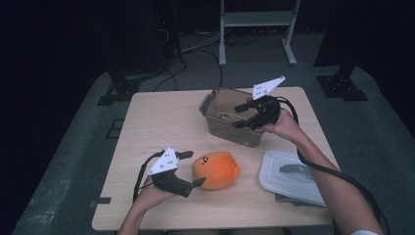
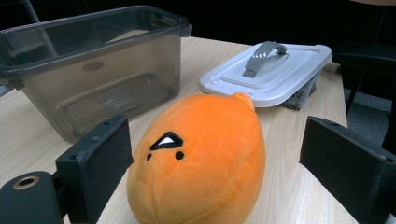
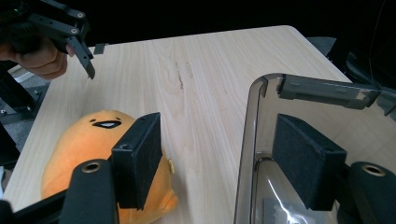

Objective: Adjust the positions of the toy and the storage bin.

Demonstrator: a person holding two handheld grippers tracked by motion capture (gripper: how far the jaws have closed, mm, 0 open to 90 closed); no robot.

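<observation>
No lettering on orange plush toy [image 2: 201, 158]

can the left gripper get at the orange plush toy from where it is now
Probably yes. The left gripper already has its open jaws on either side of the plush toy, pads apart from it, with nothing between. The bin and lid sit off to the side.

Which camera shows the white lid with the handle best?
The left gripper view: the white lid lies in plain sight behind the orange plush toy, with its grey handle sharp and whole. The high view shows the lid smaller, partly crossed by the person's right forearm.
</observation>
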